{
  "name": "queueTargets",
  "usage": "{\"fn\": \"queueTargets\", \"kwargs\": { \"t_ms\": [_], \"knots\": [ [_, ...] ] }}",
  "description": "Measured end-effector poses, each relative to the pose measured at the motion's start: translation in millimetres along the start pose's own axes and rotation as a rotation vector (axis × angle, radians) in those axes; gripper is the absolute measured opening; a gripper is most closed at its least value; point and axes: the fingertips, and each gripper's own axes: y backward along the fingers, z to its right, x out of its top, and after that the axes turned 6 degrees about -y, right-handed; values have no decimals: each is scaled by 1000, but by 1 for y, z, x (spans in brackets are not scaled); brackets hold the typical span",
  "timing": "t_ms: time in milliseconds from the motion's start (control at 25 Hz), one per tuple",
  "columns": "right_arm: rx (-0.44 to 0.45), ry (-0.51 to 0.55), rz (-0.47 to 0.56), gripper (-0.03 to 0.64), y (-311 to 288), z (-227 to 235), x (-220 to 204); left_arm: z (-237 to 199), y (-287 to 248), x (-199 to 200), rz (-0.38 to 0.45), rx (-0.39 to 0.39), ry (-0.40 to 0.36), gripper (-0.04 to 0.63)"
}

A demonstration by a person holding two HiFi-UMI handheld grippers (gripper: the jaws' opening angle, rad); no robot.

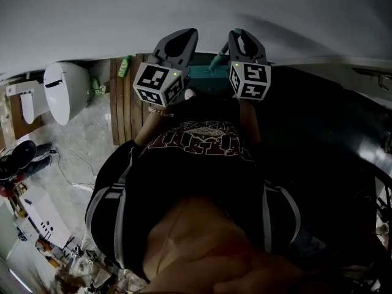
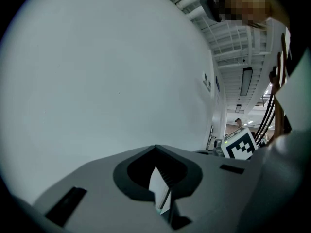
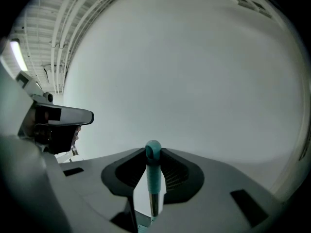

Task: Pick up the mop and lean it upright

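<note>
At the pale wall (image 1: 184, 11), both tools are held out ahead of the person's chest, side by side, noses tilted up toward the wall. The forearms run straight out from the torso. There is a beaded bracelet (image 1: 160, 111) on the left wrist.

Right tool (image 3: 153, 178): jaws clamped on the mop handle (image 3: 153, 171). The teal grip stands upright between the pads, and its rounded cap pokes just above the jaw tips, with the wall behind. In the head view the right tool (image 1: 240, 37) has a teal length of handle (image 1: 217, 60) slanting down just to its left, toward a teal block (image 1: 205, 79) at the wall's foot. This is probably the mop's head, but the view is dim.

Left tool (image 2: 163, 191): jaws drawn together, with only a thin slit left and nothing seen between them. In the head view the left tool (image 1: 184, 35) sits just beside the right one, at the same height.

A white toilet (image 1: 64, 90) stands well apart to the left, beyond a strip of wooden slats (image 1: 122, 103).
</note>
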Motion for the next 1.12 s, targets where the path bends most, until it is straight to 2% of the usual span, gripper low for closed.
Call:
{"fn": "queueTargets", "kwargs": {
  "t_ms": [320,1120],
  "knots": [
    [-4,-5,-4,104,-37,4,8,-9,-5,1,10,-15,32,37],
    [-25,-4,-23,105,-77,13,15,-16,-9,5,16,-7,25,37]
  ]
}}
